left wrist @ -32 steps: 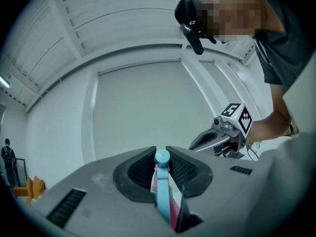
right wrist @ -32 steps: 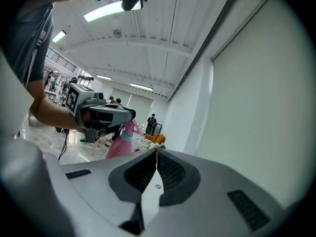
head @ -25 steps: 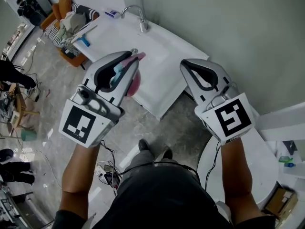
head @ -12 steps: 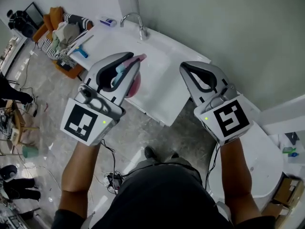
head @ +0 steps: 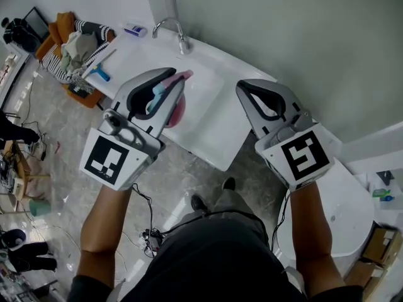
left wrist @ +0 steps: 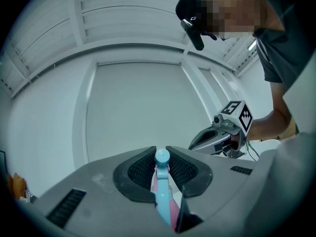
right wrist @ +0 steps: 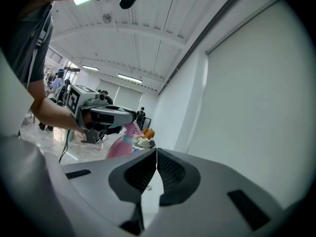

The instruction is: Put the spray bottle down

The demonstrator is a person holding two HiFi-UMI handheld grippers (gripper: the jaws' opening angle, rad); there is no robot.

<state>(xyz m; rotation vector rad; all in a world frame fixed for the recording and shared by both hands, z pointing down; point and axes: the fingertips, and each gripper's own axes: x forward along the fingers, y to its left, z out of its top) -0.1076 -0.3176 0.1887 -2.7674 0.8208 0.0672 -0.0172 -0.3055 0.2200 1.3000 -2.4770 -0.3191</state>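
Observation:
A pink spray bottle (head: 178,111) with a light-blue trigger head (left wrist: 162,191) hangs from my left gripper (head: 181,79), which is shut on the bottle's neck. It is held in the air over the front part of a white counter (head: 211,128). In the right gripper view the pink body (right wrist: 120,146) shows hanging below the left gripper (right wrist: 111,115). My right gripper (head: 243,88) is level beside it over the counter's right end. Its jaws meet with nothing between them (right wrist: 156,153).
A basin with a chrome faucet (head: 171,27) is set in the counter's far end, against a pale wall. A blue-handled tool (head: 99,74) lies at the counter's left, beyond it a chair with clothes (head: 70,44). A white rounded fixture (head: 343,212) stands at right.
The person has stepped along the counter, and both grippers have travelled with them. The bottle is still in the left gripper. Neither pair of jaws has changed.

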